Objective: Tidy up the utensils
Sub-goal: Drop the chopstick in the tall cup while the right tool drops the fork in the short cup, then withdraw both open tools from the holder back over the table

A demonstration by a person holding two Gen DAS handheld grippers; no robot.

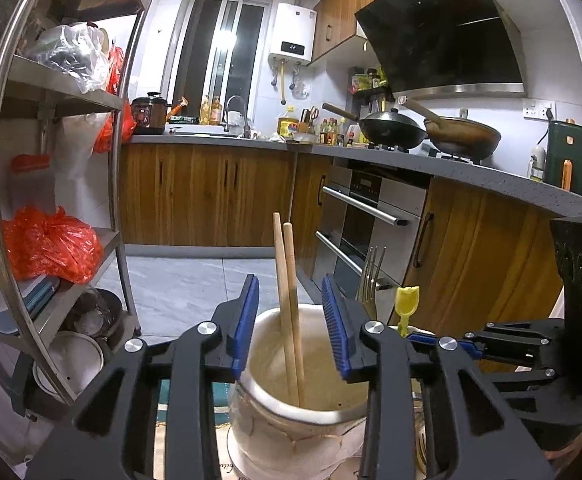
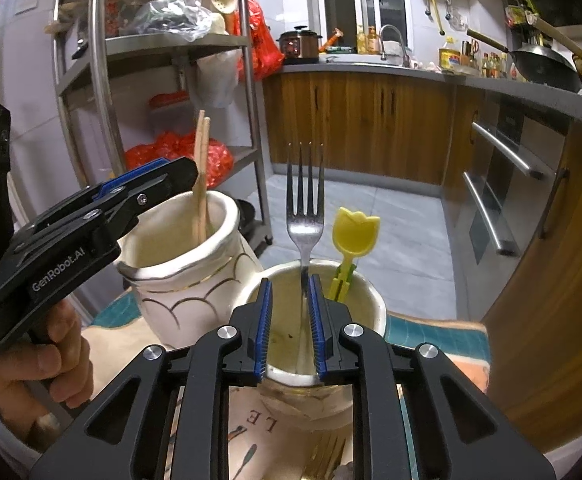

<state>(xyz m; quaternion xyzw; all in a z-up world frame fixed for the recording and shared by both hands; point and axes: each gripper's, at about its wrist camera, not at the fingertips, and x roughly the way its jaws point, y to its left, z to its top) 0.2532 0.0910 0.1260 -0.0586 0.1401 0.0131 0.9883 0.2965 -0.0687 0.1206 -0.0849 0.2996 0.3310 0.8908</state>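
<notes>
Left tongs [image 1: 291, 322] hang apart around the chopsticks [image 1: 289, 308] in the jar [image 1: 291, 412]; right tongs [image 2: 289, 322] stand apart, fork [image 2: 305, 216] at twelve o'clock.

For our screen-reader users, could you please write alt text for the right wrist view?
The right hand-held gripper straddles a fork standing tines-up in a cream jar beside a yellow tulip-shaped clip. Left, chopsticks stand in a scalloped jar.

Wood cabinets [image 1: 195, 192], grey counter [image 1: 431, 162], grey tiled floor [image 1: 195, 284], steel shelf rack [image 1: 119, 184], dark window [image 1: 219, 52].
</notes>
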